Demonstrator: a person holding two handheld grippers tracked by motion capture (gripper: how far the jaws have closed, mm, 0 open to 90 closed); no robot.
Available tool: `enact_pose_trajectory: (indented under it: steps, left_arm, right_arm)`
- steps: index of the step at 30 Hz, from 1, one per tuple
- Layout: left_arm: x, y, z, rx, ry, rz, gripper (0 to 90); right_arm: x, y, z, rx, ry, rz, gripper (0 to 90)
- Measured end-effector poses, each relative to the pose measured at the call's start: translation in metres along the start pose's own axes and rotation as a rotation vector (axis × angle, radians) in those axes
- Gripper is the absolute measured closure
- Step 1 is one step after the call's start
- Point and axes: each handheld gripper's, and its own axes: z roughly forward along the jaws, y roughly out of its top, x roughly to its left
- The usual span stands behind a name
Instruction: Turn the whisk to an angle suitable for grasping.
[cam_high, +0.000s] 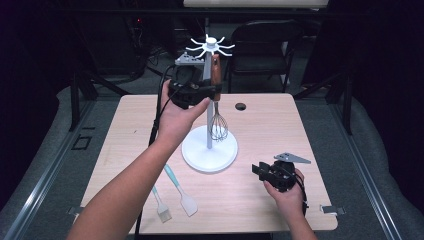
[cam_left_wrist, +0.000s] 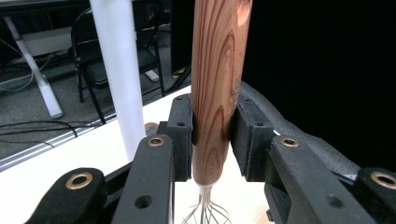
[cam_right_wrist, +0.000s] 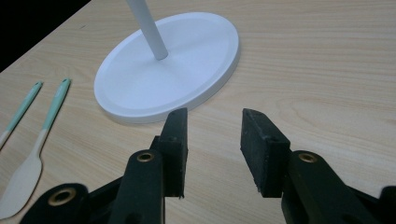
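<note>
Left forearm (cam_high: 135, 185) stretched forward, raised; left gripper (cam_high: 200, 92) clamping whisk (cam_high: 216, 100) upright.

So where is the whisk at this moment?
In the high view the whisk hangs upright just right of the white stand's pole, above its round base, its wooden handle clamped in the left hand-held gripper below the hook crown.

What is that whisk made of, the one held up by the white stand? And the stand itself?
The whisk has a handle that looks like varnished wood: reddish-brown with clear grain rings and a soft sheen. Its loops look like thin bright metal wire. The stand is smooth and matt white, probably plastic or painted metal; the look leaves that open.
</note>
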Motion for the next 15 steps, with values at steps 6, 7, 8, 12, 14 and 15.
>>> enact_pose_trajectory:
  steps: [6,7,8,12,14,15]
  left_arm:
    - [0.008,-0.002,0.005,0.000,0.001,-0.010,70.5]
    - [0.009,-0.002,0.006,-0.001,0.001,-0.010,70.5]
    - [0.010,-0.002,0.006,0.001,-0.002,-0.010,70.5]
    - [0.014,-0.003,0.008,0.000,-0.006,-0.010,70.5]
    - [0.016,-0.004,0.009,0.001,-0.010,-0.007,70.4]
    - [0.017,-0.004,0.010,-0.003,-0.009,-0.002,70.5]
  right_arm:
    - [0.000,0.000,0.000,0.003,0.001,-0.005,61.6]
    - [0.000,0.000,0.000,0.003,0.001,-0.005,61.6]
    - [0.000,0.000,0.000,0.004,0.000,-0.005,61.6]
    - [0.000,0.000,0.000,0.005,-0.004,-0.006,61.6]
    - [0.000,0.000,-0.001,0.004,-0.002,-0.006,61.6]
    - [0.000,0.000,-0.001,0.004,-0.002,-0.006,61.6]
